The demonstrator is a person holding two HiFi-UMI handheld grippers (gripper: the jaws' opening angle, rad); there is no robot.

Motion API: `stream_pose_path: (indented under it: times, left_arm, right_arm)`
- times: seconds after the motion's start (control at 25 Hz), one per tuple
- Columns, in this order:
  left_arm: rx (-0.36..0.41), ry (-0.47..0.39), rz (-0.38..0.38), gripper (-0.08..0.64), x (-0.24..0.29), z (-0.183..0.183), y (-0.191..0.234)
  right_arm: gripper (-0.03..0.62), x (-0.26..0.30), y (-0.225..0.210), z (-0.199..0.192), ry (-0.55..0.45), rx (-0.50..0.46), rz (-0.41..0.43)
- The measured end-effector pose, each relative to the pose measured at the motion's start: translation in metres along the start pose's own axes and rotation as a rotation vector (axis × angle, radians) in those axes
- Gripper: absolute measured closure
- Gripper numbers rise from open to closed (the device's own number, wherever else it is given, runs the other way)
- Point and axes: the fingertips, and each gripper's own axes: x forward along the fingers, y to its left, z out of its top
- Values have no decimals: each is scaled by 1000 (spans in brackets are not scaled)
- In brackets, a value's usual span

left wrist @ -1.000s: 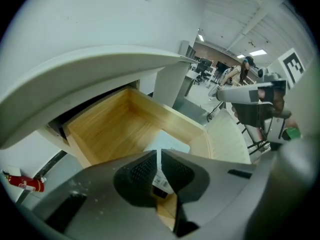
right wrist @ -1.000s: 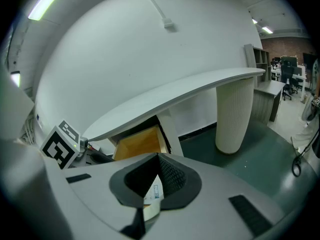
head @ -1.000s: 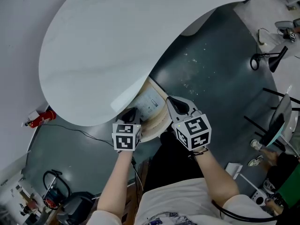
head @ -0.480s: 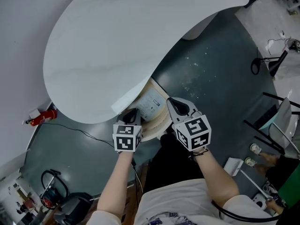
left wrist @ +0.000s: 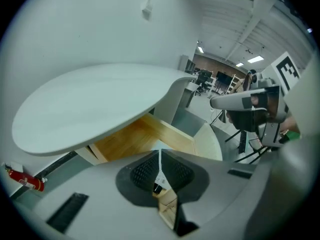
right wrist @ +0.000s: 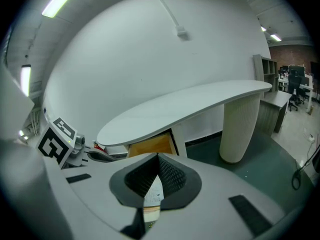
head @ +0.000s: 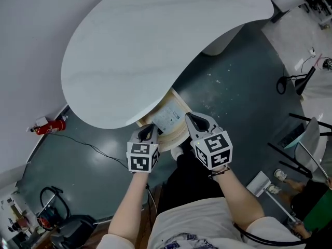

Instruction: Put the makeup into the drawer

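Left gripper (head: 147,132) had its jaws pressed together, pinching nothing, and right gripper (head: 193,119) was the same, empty. Both hung over the open drawer's (head: 179,135) near rim, with the white makeup pack (head: 167,119) lying inside.

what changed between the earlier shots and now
The left tool and the right tool both lifted slightly, drawing back from the open drawer toward the person. Nothing was taken hold of or let go. Both tools' jaws stayed shut and empty. The drawer stayed open under the white table with the printed sheet in it. The table's shift in frame looks like head motion.
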Motion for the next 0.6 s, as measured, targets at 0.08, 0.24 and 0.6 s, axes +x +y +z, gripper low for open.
stream_pose_path:
  times: [0.08, 0.24, 0.6]
  left_arm:
    - [-6, -31, 11, 502, -17, 6, -2]
    - [4, -104, 48, 505, -60, 25, -5]
    - [-29, -302, 153, 514, -172, 73, 9]
  right_arm:
    - [572, -9, 10, 9, -8, -22, 11]
    - [572, -29, 34, 39, -40, -76, 43]
    - [572, -73, 89, 121, -136, -187, 106]
